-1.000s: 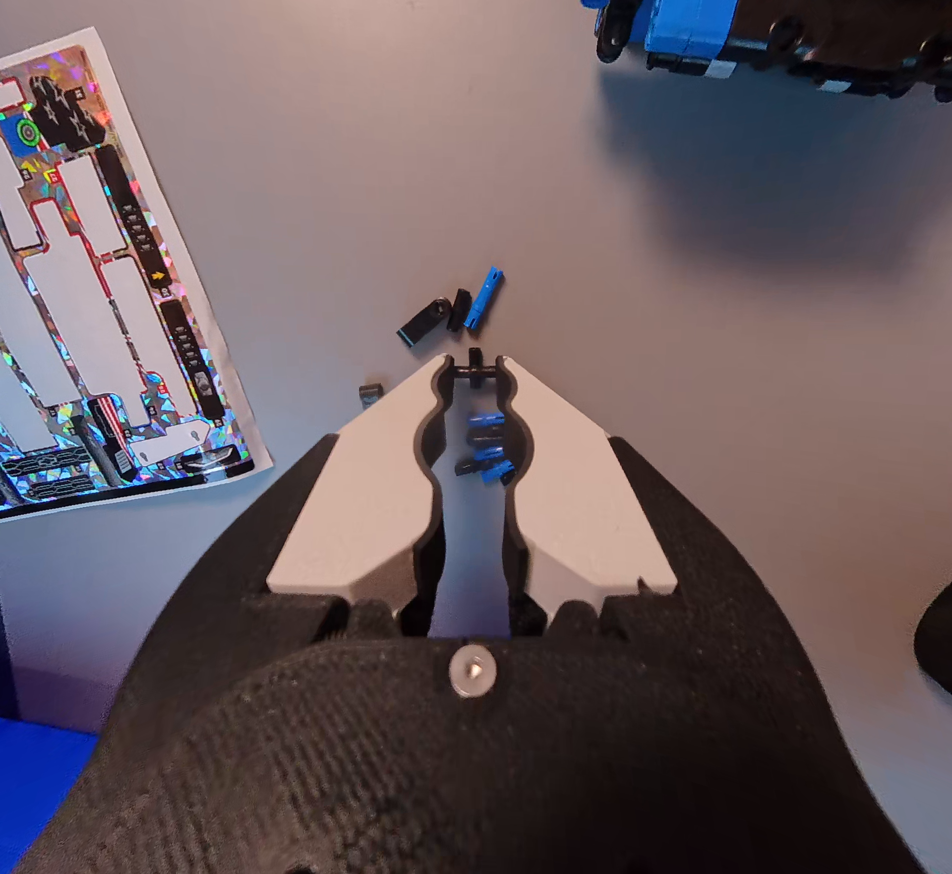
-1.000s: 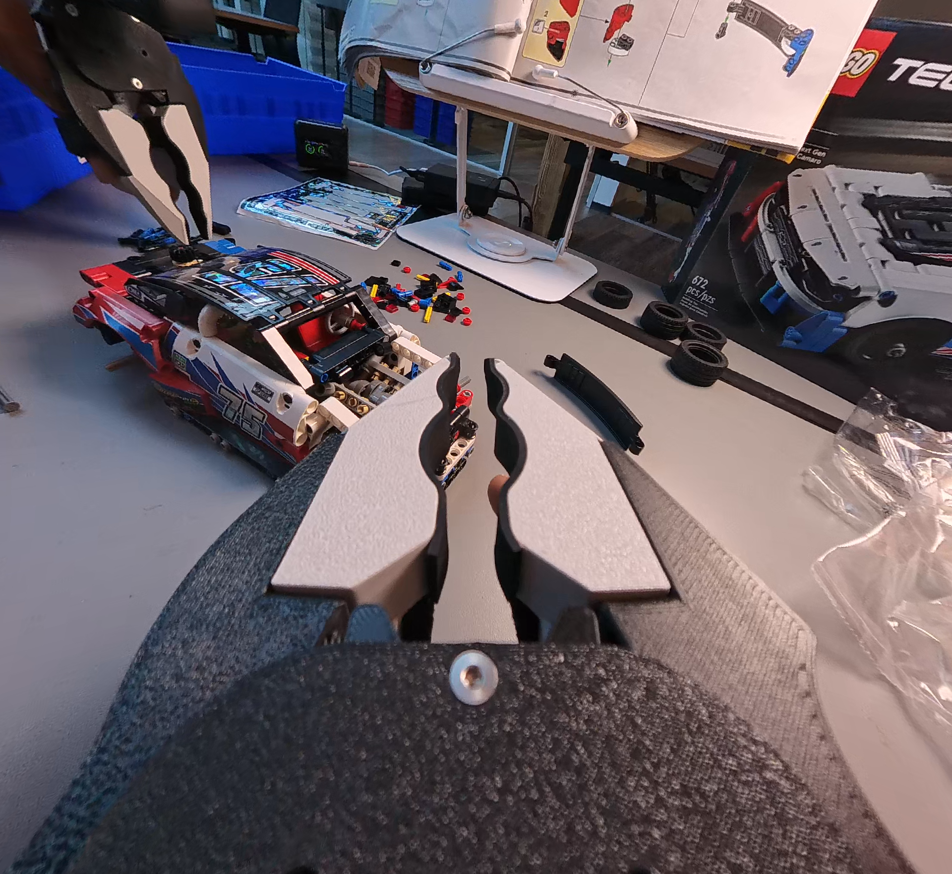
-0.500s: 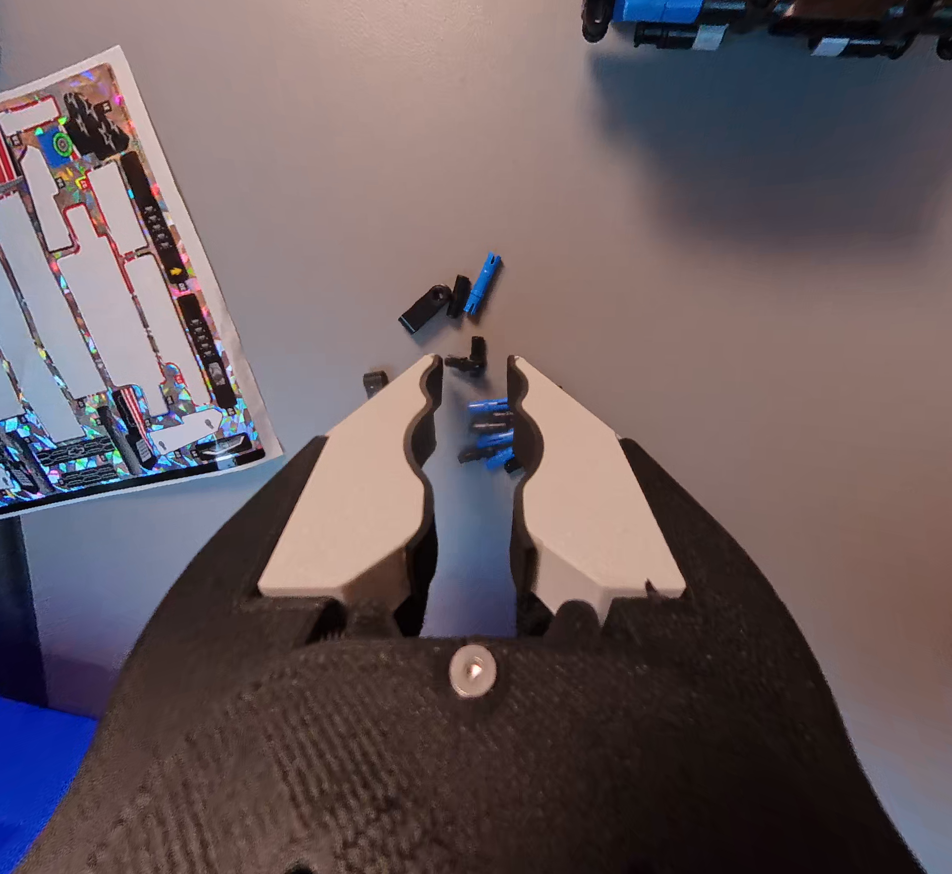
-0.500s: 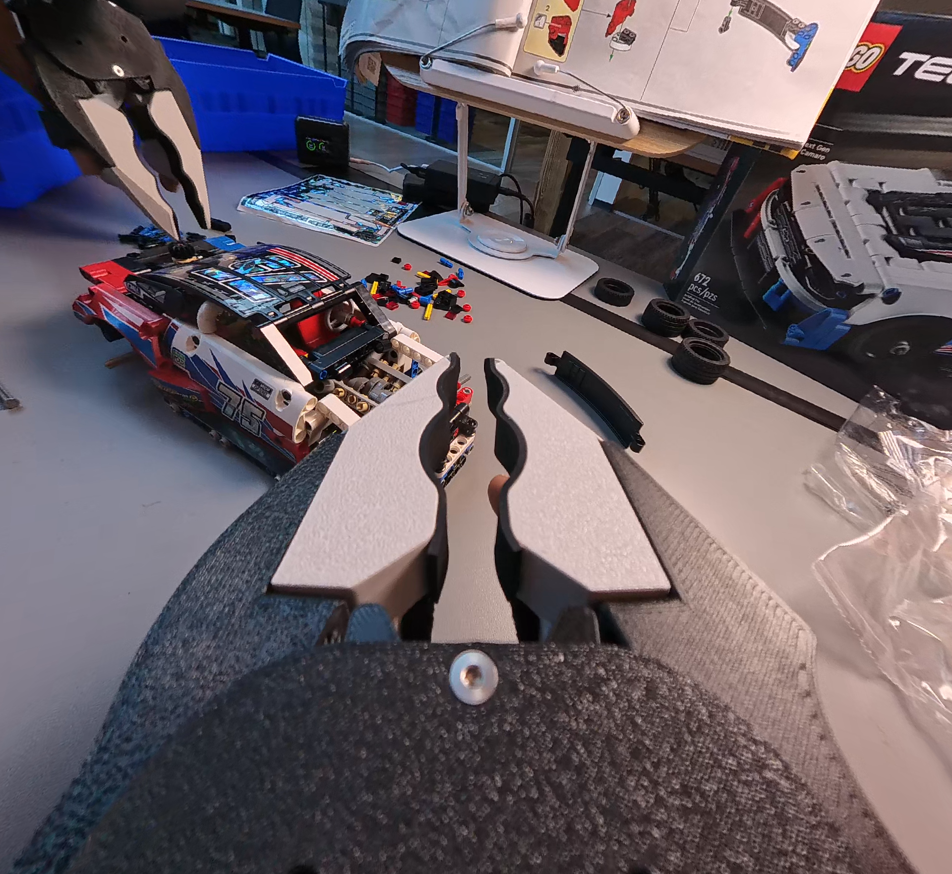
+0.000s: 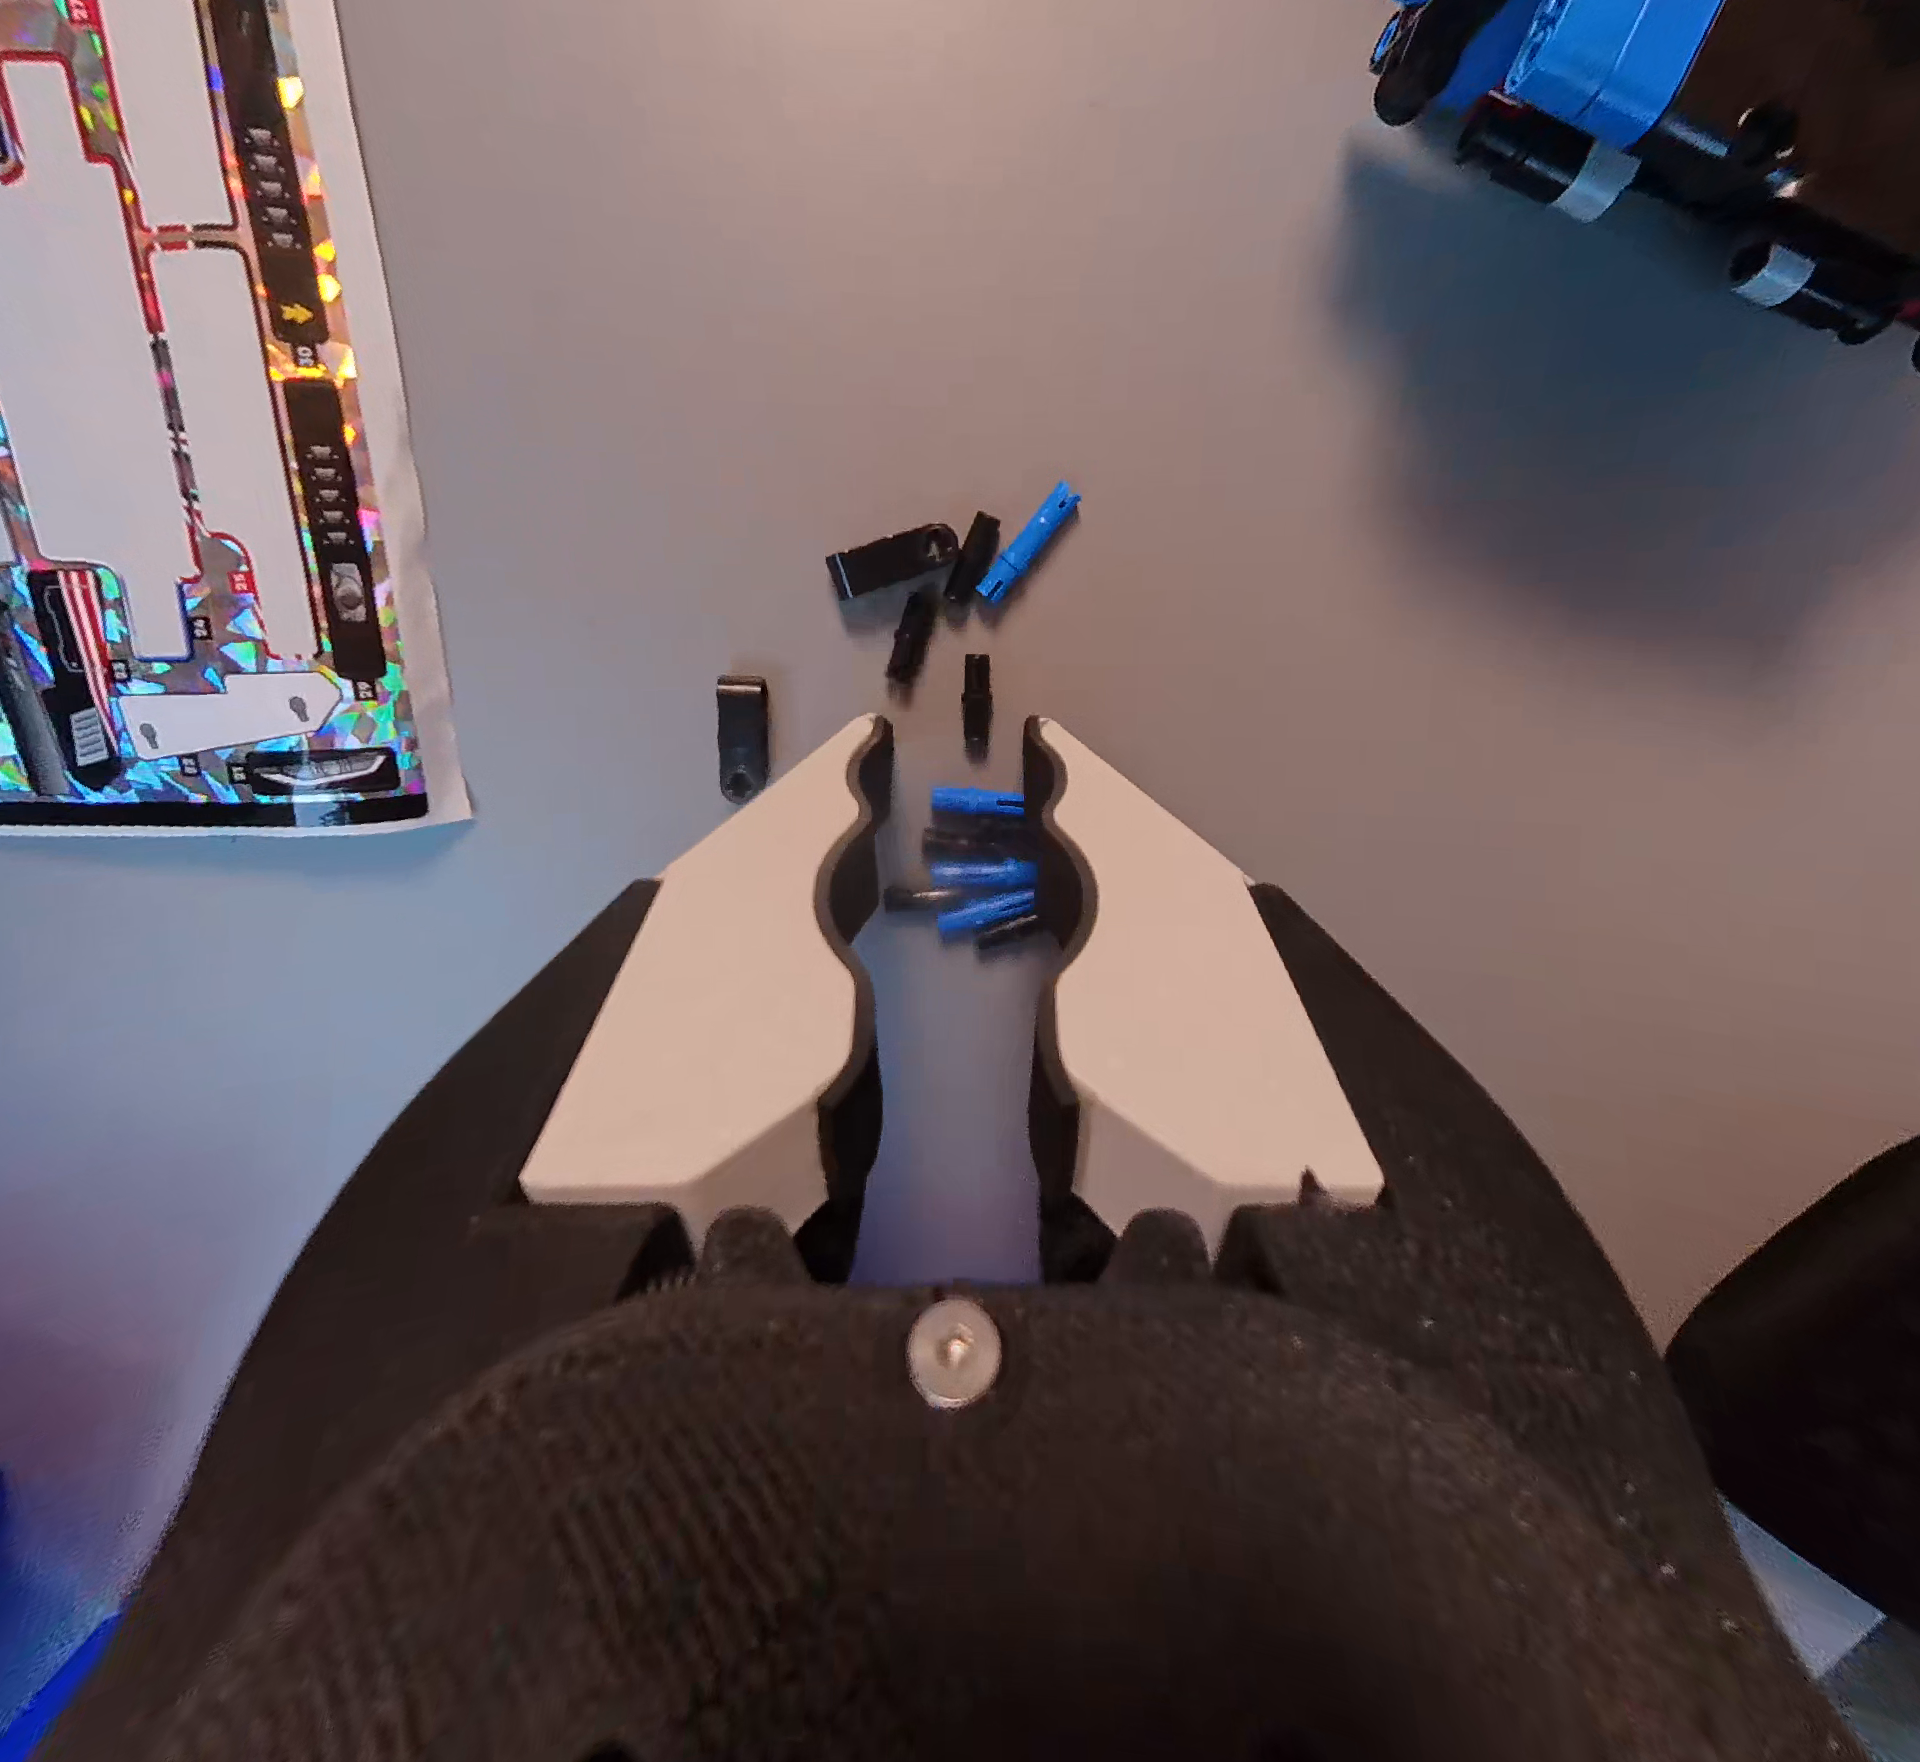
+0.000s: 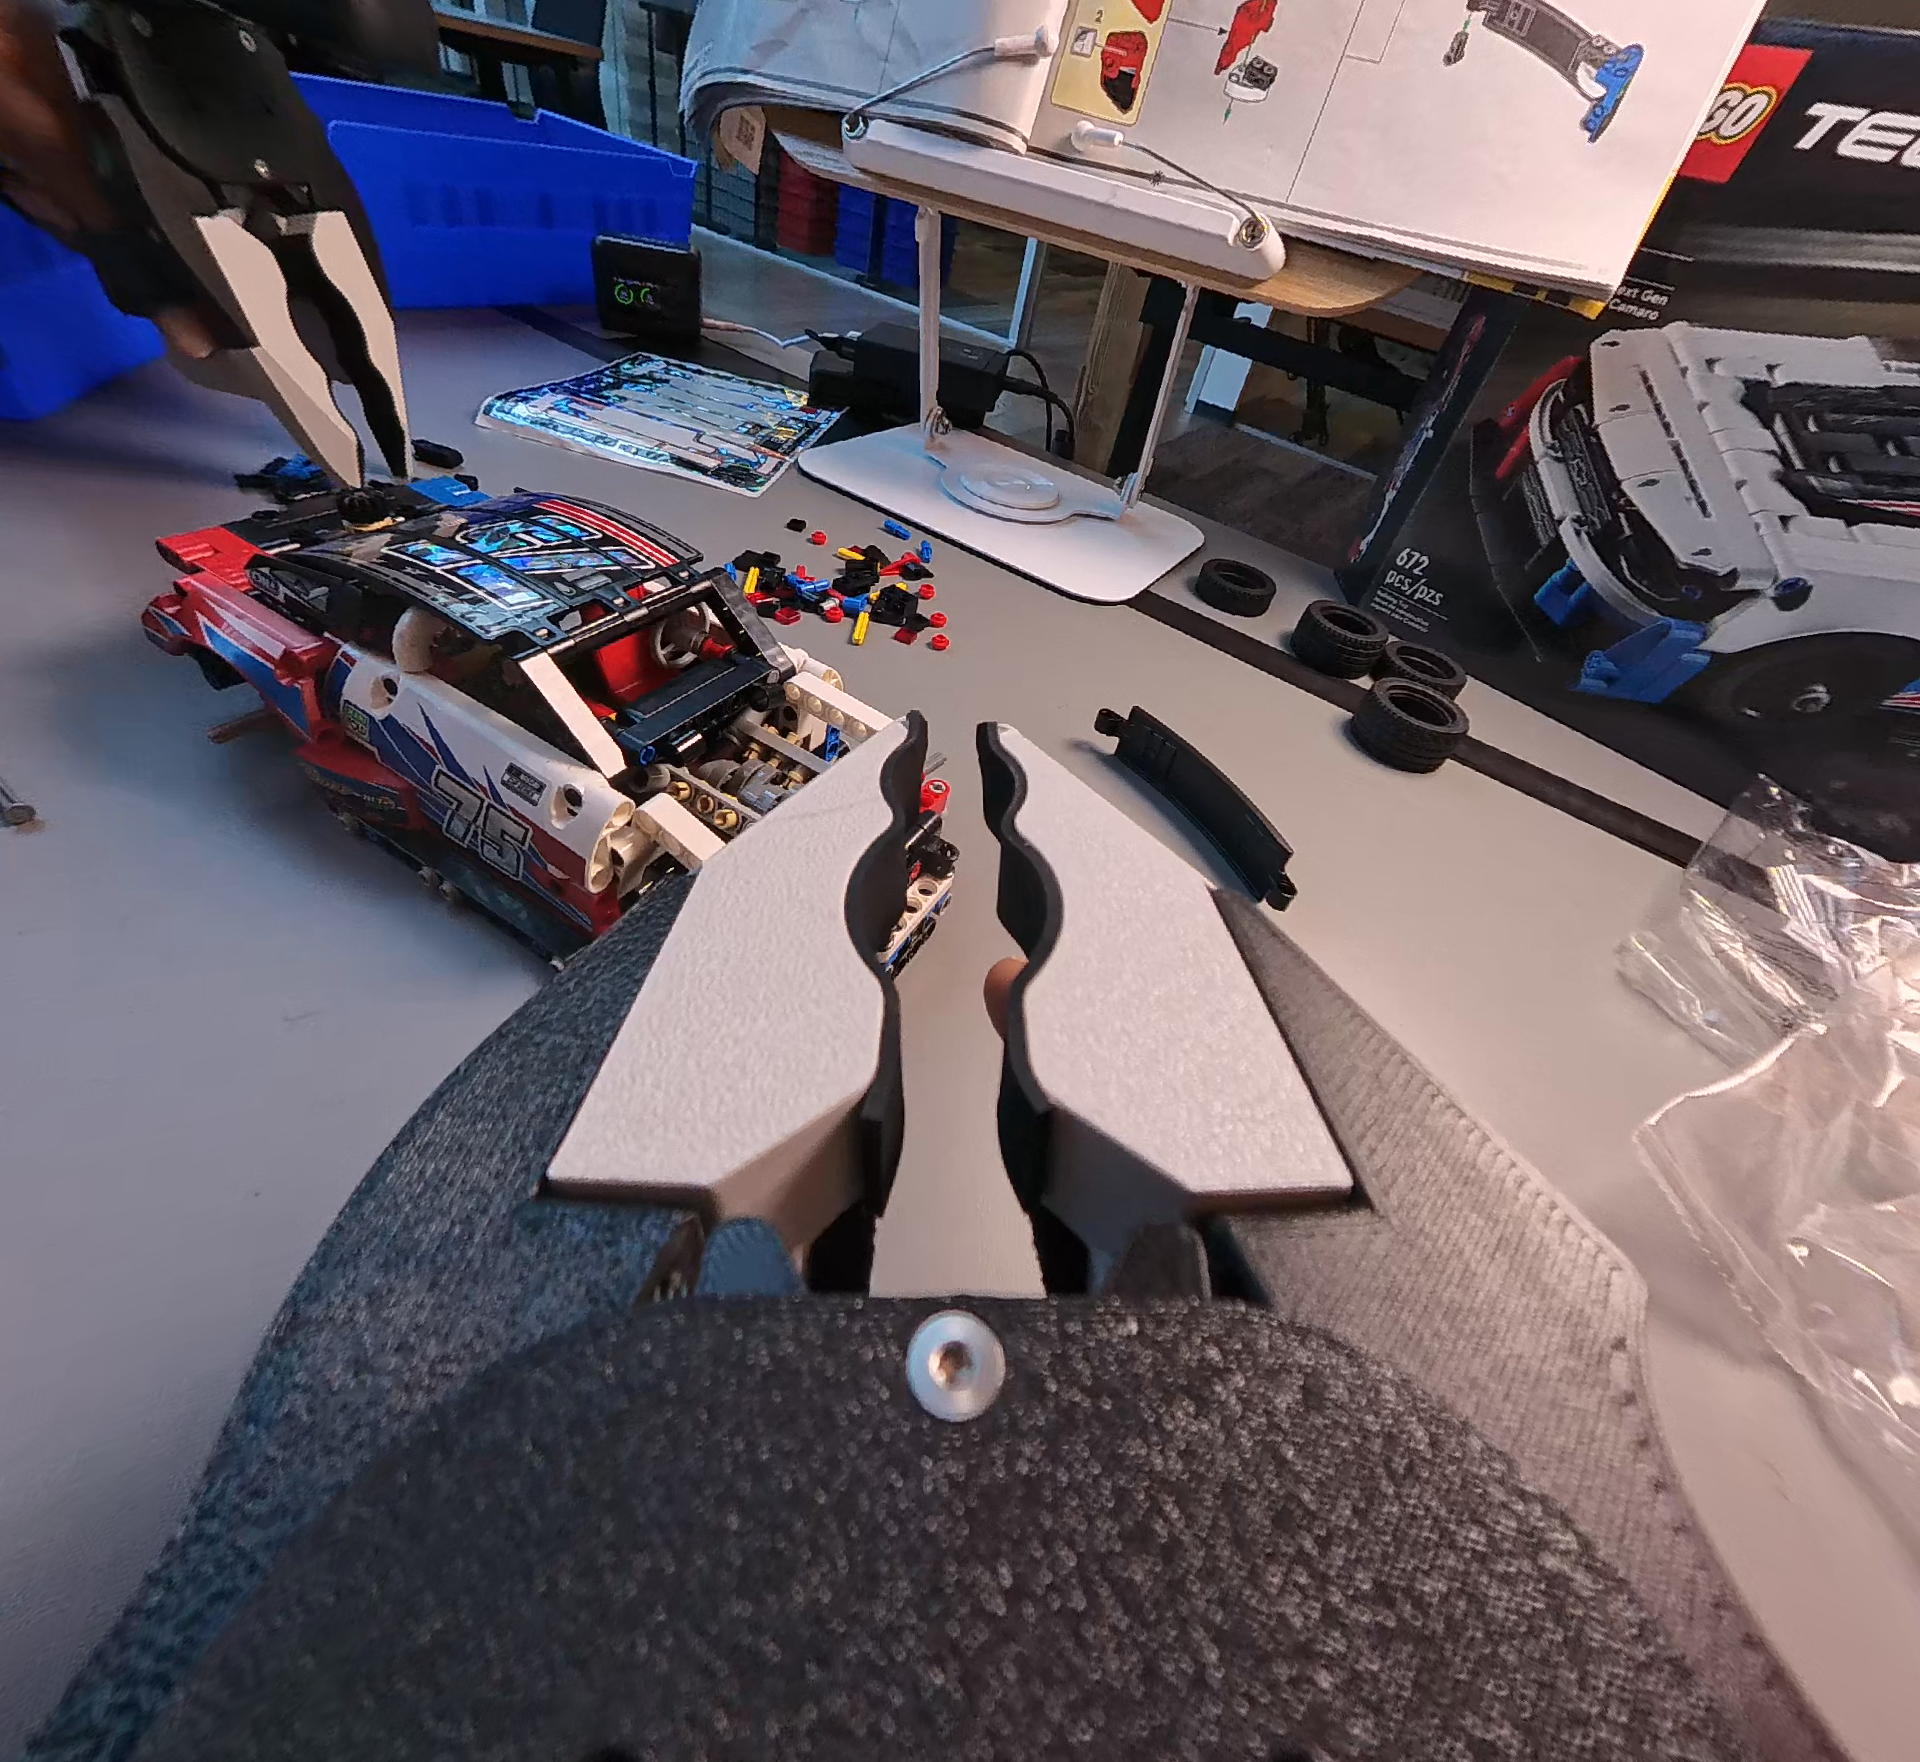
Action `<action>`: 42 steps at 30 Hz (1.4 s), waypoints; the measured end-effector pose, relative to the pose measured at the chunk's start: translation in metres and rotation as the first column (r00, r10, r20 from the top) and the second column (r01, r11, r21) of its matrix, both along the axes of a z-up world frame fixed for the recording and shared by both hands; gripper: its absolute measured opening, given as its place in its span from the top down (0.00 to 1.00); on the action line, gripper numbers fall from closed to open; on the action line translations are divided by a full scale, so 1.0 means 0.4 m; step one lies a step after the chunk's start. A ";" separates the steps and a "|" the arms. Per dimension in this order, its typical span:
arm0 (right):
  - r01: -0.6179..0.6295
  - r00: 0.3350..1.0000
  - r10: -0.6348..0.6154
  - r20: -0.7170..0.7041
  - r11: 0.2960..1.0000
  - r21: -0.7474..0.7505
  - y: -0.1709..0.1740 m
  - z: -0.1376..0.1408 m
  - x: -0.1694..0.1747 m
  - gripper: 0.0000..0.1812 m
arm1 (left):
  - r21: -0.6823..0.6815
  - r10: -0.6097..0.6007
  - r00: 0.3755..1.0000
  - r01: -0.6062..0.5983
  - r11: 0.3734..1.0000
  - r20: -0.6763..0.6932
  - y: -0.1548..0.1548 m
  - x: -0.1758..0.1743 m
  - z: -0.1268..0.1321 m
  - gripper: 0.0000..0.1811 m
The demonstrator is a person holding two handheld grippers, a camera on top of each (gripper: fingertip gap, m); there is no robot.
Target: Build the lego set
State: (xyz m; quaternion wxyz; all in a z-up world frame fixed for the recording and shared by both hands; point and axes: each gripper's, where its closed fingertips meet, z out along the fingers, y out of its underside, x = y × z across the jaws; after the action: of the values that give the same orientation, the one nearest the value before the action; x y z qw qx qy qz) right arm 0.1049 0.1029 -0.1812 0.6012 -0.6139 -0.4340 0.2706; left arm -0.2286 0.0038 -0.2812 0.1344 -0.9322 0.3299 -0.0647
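Note:
My left gripper is open and empty, low over the grey table. A black pin lies just ahead of its tips. A small heap of blue and black pins lies between its fingers. Ahead lie a blue pin, a black connector and another black pin. The lego car stands on the table; its blue rear shows in the left wrist view. My right gripper is nearly shut with nothing in it, beside the car's open front. The left gripper shows behind the car's rear.
A foil sticker sheet lies left of the pins. A small black piece lies by my left finger. A pile of small parts, a curved black piece, tyres, the instruction stand, the set's box and plastic bags surround the car. There is about 35 cm between the tips of the two grippers. The curved black piece lies some 15 cm from my right tips, 40 cm from my left tips.
My left gripper held a black pin a second ago; it has opened and the pin now lies on the table ahead of its tips. The right gripper has not moved.

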 end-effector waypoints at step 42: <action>-0.002 1.000 0.003 0.007 1.000 -0.007 0.007 -0.005 0.005 0.96 | -0.012 -0.012 1.000 0.012 1.000 -0.008 0.024 -0.007 0.012 0.98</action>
State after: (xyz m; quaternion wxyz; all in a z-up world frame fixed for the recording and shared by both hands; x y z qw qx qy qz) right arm 0.1069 0.1058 -0.1830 0.5973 -0.6163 -0.4360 0.2706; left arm -0.2312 0.0136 -0.2762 0.1272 -0.9313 0.3355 -0.0635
